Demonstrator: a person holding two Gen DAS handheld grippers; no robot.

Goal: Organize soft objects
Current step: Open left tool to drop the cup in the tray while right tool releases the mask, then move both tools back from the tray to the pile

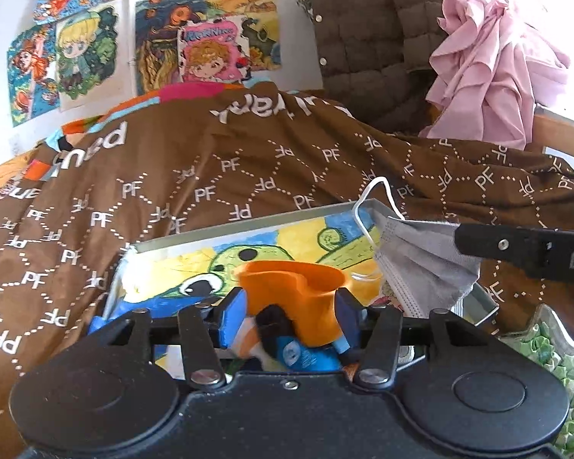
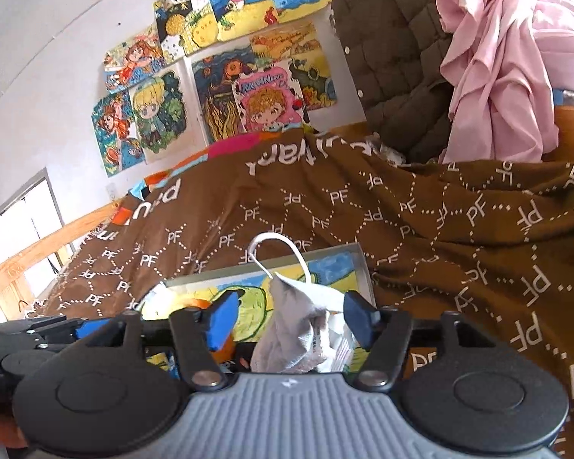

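Low in the frame, the left gripper (image 1: 291, 315) angles downward over a picture-lined tray (image 1: 248, 229) on the brown bedspread (image 1: 210, 160), fingers released around an orange toy (image 1: 298, 287) lying in the tray. The right gripper (image 2: 291, 315) does likewise, fingers parted beside a grey face mask (image 2: 302, 325) at the tray's right end.

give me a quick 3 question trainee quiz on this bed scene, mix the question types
1. True or false: the shallow box rests on the brown blanket.
2. What hangs beside the brown quilted jacket? A) pink garment B) green towel C) white pillow
3. Fill in: the grey face mask has a ____ ear loop.

Key: 1 true. 2 A, the pink garment. 3 white.
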